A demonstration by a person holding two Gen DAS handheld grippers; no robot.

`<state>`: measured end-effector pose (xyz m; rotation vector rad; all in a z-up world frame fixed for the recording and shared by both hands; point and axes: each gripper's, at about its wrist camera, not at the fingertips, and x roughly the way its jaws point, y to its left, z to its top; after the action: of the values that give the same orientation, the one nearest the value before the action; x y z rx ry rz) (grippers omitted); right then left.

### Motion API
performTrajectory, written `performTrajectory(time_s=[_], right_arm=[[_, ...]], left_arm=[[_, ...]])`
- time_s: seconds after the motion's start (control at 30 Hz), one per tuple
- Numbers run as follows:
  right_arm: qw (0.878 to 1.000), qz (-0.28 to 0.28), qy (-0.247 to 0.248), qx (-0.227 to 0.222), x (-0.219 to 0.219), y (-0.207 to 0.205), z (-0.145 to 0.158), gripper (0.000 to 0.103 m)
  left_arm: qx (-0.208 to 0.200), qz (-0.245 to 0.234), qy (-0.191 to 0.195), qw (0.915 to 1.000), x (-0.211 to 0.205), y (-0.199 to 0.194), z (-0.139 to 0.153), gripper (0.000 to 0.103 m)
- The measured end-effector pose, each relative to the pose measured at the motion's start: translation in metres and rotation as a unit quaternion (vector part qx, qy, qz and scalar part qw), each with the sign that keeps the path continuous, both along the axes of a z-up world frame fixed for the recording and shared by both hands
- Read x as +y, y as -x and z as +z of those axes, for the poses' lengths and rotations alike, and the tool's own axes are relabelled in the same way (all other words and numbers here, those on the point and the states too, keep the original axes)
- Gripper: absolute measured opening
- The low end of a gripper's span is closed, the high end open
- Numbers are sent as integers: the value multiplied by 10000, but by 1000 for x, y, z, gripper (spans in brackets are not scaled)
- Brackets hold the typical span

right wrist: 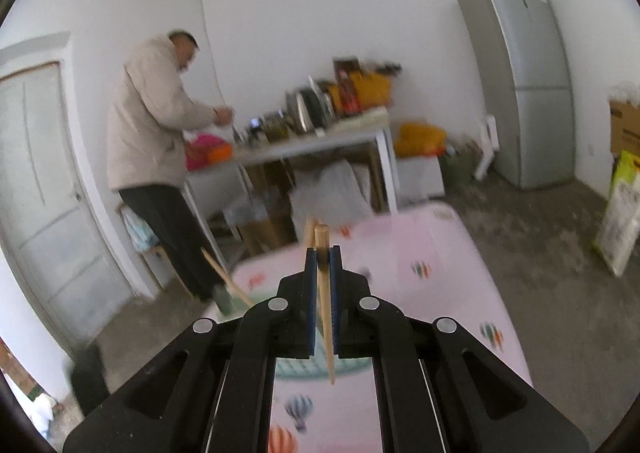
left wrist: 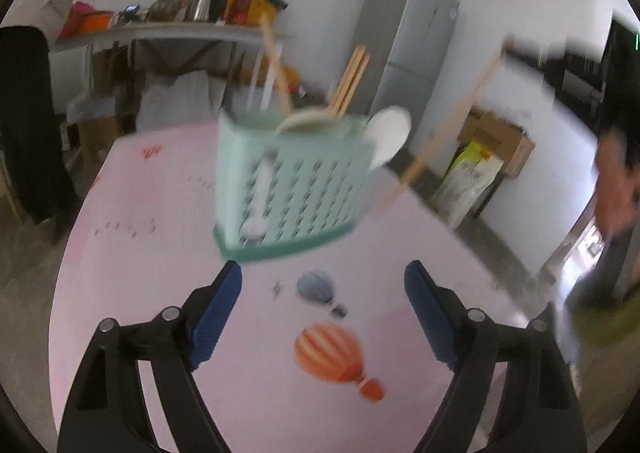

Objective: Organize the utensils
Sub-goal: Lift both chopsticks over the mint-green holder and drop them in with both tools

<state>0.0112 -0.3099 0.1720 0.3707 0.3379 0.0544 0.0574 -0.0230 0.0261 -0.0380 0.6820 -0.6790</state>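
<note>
A mint-green slotted utensil holder [left wrist: 288,181] stands on the pink table [left wrist: 160,253]. It holds wooden chopsticks [left wrist: 348,81], a white spoon [left wrist: 390,135] and another white utensil. My left gripper [left wrist: 322,293] is open and empty, just in front of the holder. My right gripper [right wrist: 323,293] is shut on wooden chopsticks [right wrist: 322,253], held upright above the table; the holder's rim [right wrist: 316,371] shows below it. In the left wrist view these chopsticks [left wrist: 452,113] slant in the air to the right of the holder.
The pink tablecloth [right wrist: 440,273] has hot-air-balloon prints [left wrist: 332,353]. A person [right wrist: 156,149] stands at a cluttered side table [right wrist: 304,145]. A grey fridge [right wrist: 520,77], cardboard boxes [left wrist: 496,137] and a sack [left wrist: 468,181] stand beyond the table edge.
</note>
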Motion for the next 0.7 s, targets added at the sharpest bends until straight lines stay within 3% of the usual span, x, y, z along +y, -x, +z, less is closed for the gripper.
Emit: performTrajectory(time_s=[0.13, 0.37, 0.53, 0.7], right_arm=[[9991, 116, 163, -369, 6, -11, 29, 4], [9957, 164, 367, -834, 14, -28, 60, 4], [9957, 174, 409, -814, 20, -41, 52, 4], [9980, 121, 608, -148, 33, -66, 4, 4]], left_arm=[[171, 123, -42, 9998, 2, 0, -14, 81], [58, 42, -222, 9997, -7, 1, -23, 86], [35, 31, -214, 9998, -15, 6, -25, 93], [44, 147, -204, 9997, -19, 10, -27, 97]])
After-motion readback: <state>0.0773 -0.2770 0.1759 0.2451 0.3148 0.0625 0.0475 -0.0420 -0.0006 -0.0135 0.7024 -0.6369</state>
